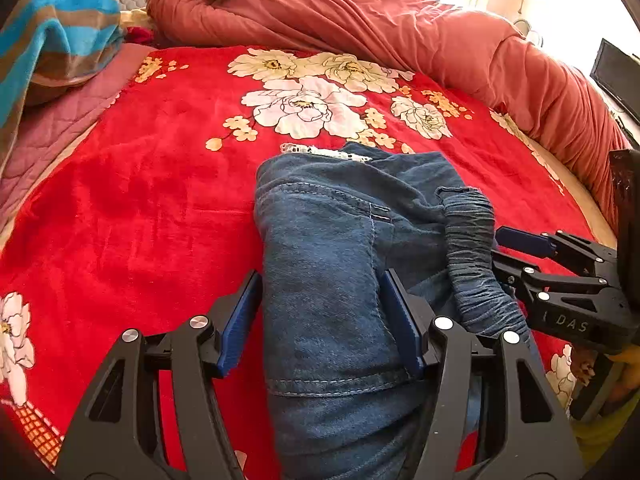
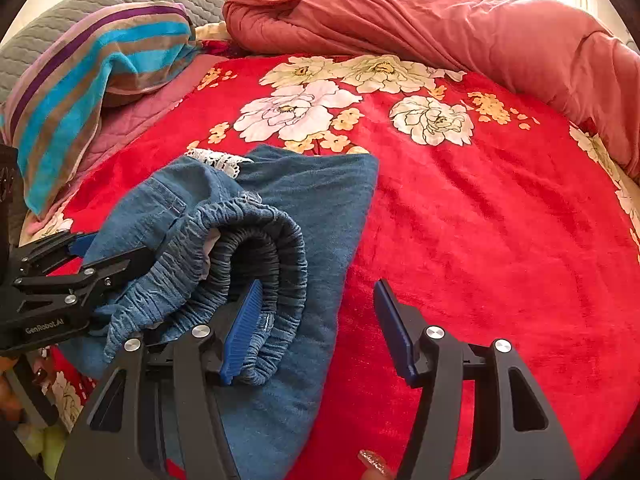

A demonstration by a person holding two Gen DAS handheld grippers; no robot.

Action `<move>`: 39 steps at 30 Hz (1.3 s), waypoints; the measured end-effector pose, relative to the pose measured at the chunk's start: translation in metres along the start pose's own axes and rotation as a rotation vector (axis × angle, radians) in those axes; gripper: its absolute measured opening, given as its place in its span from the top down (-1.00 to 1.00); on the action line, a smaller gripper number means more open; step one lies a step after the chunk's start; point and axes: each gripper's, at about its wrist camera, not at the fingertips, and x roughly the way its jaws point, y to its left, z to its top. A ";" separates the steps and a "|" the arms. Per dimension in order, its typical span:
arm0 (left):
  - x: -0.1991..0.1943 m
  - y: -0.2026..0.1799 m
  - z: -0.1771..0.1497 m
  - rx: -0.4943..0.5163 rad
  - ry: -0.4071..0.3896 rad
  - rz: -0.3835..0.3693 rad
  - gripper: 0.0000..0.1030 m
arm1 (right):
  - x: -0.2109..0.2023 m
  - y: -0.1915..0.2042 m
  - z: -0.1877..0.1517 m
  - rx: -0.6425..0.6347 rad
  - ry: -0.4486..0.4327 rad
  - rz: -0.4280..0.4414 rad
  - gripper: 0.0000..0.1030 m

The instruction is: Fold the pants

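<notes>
Blue denim pants [image 1: 332,264] lie bunched and partly folded on a red floral blanket [image 1: 140,208]. Their ruched elastic waistband [image 1: 476,264] curls up at the right. My left gripper [image 1: 322,324] is open, its blue pads straddling the pants' left side. My right gripper [image 2: 316,328] is open; its left finger [image 2: 242,332] rests against the waistband [image 2: 256,264], its right finger stands over bare blanket [image 2: 500,240]. The pants [image 2: 320,208] show a white lace trim [image 2: 218,160] at the far edge. Each gripper shows in the other's view: the right gripper [image 1: 532,256], the left gripper [image 2: 92,256].
A rolled salmon-red quilt [image 1: 400,24] lies along the far and right side of the bed. A striped blue and brown towel [image 1: 56,40] and a grey quilted pillow [image 2: 80,12] sit at the far left. A dark screen [image 1: 616,76] stands at the right.
</notes>
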 end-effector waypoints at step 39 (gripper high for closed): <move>-0.132 -0.012 -0.058 -0.029 -0.212 0.043 -0.82 | -0.156 0.028 -0.057 -0.025 -0.354 -0.054 -0.91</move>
